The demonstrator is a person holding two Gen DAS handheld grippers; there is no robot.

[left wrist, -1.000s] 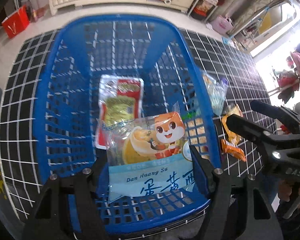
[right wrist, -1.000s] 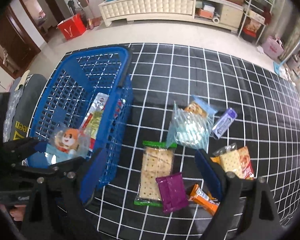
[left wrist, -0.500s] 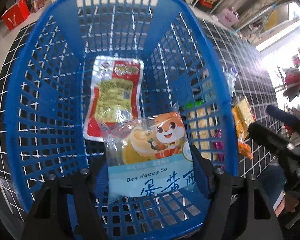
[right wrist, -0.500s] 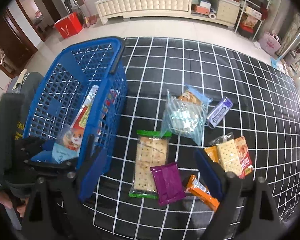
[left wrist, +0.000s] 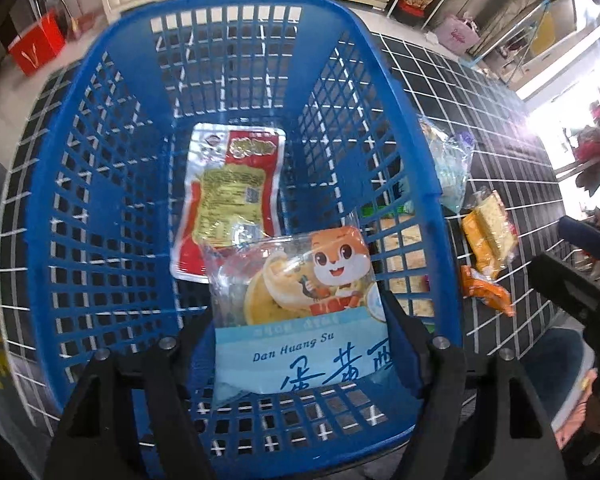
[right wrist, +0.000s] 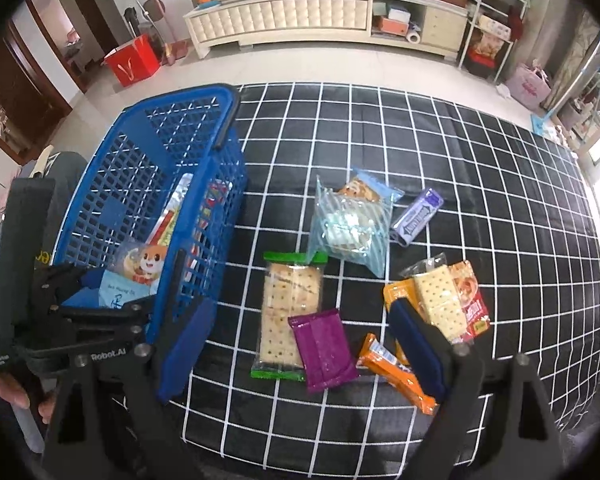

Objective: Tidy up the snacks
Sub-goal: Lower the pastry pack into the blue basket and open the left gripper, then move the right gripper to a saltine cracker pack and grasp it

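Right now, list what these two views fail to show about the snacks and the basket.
- Egg-yolk pastry packet: lower edge hidden behind the left gripper; whether the pads press on it is unclear.
- Red packet: lower corner covered by the pastry packet, print blurred.
- Orange bar: partly hidden behind the right gripper's finger.
- Green-edged crackers: partly under the purple packet.
- Blue basket: near rim cut off.

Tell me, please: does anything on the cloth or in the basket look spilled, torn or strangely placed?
Nothing looks spilled or torn. The loose snacks lie scattered on the checked cloth, and the purple packet overlaps the green-edged cracker pack. The left tongs hold an egg-yolk pastry packet inside the blue basket.
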